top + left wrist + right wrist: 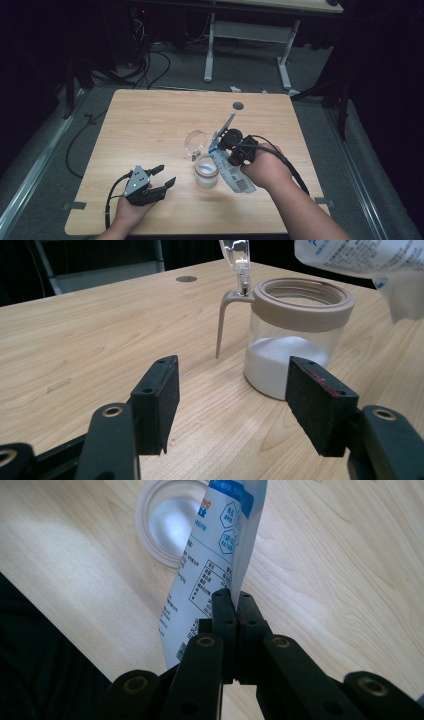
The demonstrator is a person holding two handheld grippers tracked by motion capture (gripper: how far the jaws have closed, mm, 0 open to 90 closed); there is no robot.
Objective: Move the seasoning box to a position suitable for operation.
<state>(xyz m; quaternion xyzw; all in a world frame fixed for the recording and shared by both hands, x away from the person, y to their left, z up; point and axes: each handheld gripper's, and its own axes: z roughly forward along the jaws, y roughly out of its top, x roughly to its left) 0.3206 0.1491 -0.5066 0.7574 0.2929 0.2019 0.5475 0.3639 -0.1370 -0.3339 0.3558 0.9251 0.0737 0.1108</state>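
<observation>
**Refill pouch held tilted over a part-filled jar**

Item 1: clear glass jar with a beige screw collar (295, 335), standing upright at mid-table, roughly a third full of white granules. Its hinged clear lid (195, 142) is swung open to the far left on a bent beige lever.

Item 2: white plastic refill pouch with blue print (210, 565), slanted, its long axis running from the near right up toward the far left, its upper end by the open lid. The printed side carries blue hexagon marks and a boxed table of small characters, too fine to read; no brand name is legible.

Item 3: right gripper (234, 597), jaws pressed together on the pouch's edge, just right of the jar.

Item 4: left gripper (159, 176), on the near left of the pale wooden table (150, 115), jaws apart with nothing between them. The jar lies ahead of them and slightly right, well apart, its upright axis square to the gap.

Judgement: the left hand is the free one and the nearer to steady the jar; it would have to travel right, with the glass body entering between the pads below the collar.
</observation>
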